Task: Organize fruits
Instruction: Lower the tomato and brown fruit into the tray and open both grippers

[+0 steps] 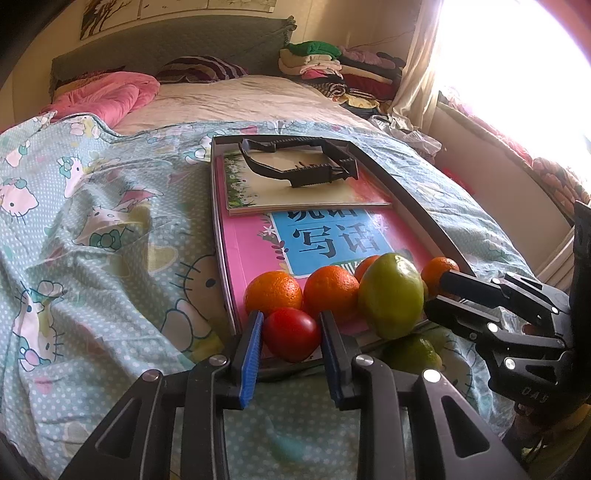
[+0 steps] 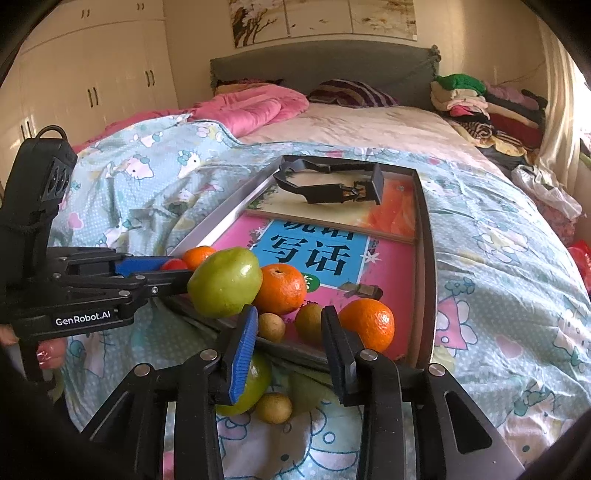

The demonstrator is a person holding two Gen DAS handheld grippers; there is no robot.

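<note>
Bedroom scene. Blue bedspread (image 1: 103,221) printed with cartoon cats, spread over the near part of a bed. Pink quilt (image 2: 255,107) bunched near a grey-green headboard (image 2: 317,70), beside a dark striped pillow (image 2: 351,92). Stack of folded clothes (image 1: 332,70) at the head of the bed on the window side, topped with something green. Pale curtain (image 1: 417,74) next to a very bright window. Cream wardrobe doors (image 2: 92,74) with dark handles. Row of 3 pale art panels (image 2: 321,18) above the headboard. Black plastic clip-like part (image 1: 299,162) lying on a cream booklet.
</note>
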